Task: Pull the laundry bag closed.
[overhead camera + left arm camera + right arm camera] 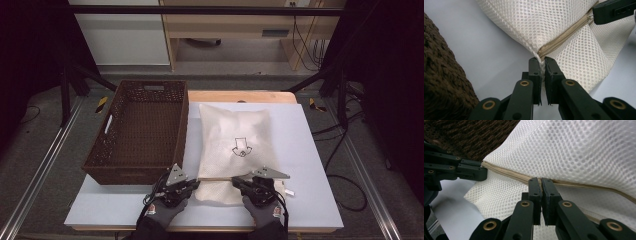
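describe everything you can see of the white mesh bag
The white mesh bag is a soft, cream, honeycomb-net pouch with a small black printed mark on top and a tan zipper band along its near edge. It lies flat on the pale blue board, right of the brown wicker basket. The left tongs pinch its near-left corner; the right tongs are shut on the zipper.

A brown woven basket (137,131) is sitting empty on the left of a pale board (310,165), its cut-out handles facing outward; beyond it, a wooden table edge (240,96) is showing; black cables (345,160) are trailing across the grey floor (45,145) at right.
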{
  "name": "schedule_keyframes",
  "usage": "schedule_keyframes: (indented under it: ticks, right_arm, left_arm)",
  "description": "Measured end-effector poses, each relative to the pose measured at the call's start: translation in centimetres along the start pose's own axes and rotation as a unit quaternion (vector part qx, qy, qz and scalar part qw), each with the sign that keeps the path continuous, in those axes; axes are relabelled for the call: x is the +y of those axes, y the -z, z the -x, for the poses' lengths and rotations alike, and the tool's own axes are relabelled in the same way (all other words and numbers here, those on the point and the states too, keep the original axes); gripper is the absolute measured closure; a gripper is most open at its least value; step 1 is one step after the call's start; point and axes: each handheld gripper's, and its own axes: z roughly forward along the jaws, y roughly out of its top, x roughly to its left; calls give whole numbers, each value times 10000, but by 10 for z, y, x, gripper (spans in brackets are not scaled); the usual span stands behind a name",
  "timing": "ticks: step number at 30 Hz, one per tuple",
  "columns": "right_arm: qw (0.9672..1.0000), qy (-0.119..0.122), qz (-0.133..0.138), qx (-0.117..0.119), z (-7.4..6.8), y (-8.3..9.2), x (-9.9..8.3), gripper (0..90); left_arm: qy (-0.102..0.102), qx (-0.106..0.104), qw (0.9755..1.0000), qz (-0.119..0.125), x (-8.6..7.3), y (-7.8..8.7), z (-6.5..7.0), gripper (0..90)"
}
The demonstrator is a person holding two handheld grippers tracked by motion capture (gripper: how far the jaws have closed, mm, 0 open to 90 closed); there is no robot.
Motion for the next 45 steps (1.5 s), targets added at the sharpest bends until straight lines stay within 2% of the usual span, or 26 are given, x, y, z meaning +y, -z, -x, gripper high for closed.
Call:
schedule_keyframes:
  ticks: [4, 14, 16, 21, 23, 25, 35, 45]
  right_arm:
    - [10000, 13, -23, -43, 4, 4, 1, 869]
    - [9997, -154, 58, -185, 19, 21, 2, 869]
    - [9996, -212, 84, -152, 22, 25, 3, 869]
    - [9998, -152, 41, -99, 24, 28, 4, 869]
    - [9997, -134, 5, -228, 25, 29, 5, 869]
    - [9995, -233, 36, -194, 29, 32, 4, 869]
    - [9991, -350, 51, -230, 40, 44, 6, 869]
    - [9981, -453, 79, -421, 51, 55, 6, 869]
  left_arm:
    - [1, -3, 10000, 11, 0, 0, 0, 837]
    - [41, 0, 10000, 17, 0, 2, -2, 837]
    - [46, -17, 10000, 21, 0, 1, -2, 836]
    - [36, -13, 10000, 16, 0, 1, -1, 836]
    - [48, -28, 10000, 19, 0, 1, -2, 836]
    - [48, -20, 10000, 21, 0, 1, -2, 836]
    - [64, -30, 10000, 10, -1, 1, -3, 836]
    - [68, -6, 10000, -14, -1, 0, -3, 836]
